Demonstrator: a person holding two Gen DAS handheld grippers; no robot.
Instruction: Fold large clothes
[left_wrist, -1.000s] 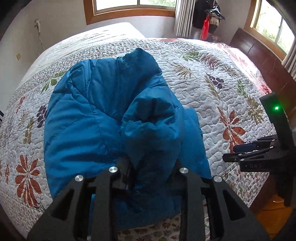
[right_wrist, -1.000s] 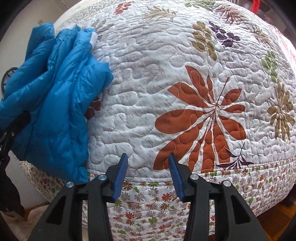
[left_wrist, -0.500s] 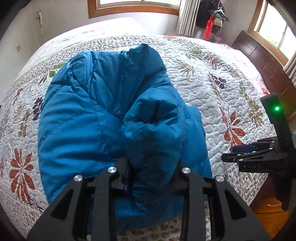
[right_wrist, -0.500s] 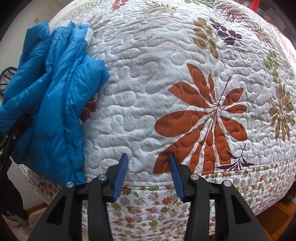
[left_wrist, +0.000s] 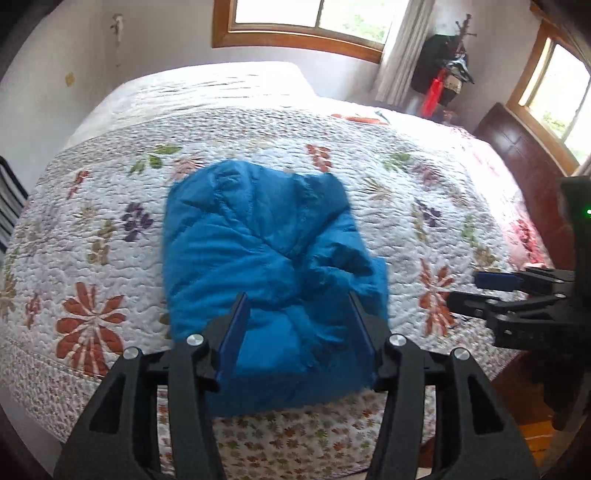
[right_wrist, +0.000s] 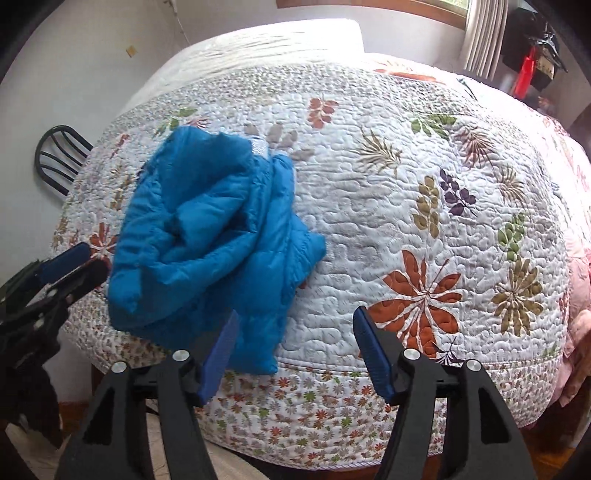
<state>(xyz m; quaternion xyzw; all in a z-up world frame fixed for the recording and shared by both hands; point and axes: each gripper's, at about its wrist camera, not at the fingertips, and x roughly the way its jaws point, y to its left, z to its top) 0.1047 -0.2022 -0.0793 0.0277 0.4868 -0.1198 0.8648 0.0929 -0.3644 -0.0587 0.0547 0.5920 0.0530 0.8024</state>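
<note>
A blue puffer jacket lies folded into a rumpled bundle near the front edge of the bed; it also shows in the right wrist view. My left gripper is open and empty, pulled back above the jacket's near edge. My right gripper is open and empty, hovering over the bed's front edge just right of the jacket. The right gripper also shows at the right of the left wrist view, and the left gripper at the left of the right wrist view.
The floral quilt covers the bed. A dark wooden headboard stands at the right. A black chair stands left of the bed. A coat rack with dark items stands by the window.
My left gripper let go of the jacket, opened and drew back and up. The jacket settled onto the quilt. My right gripper opened wider and also drew back.
</note>
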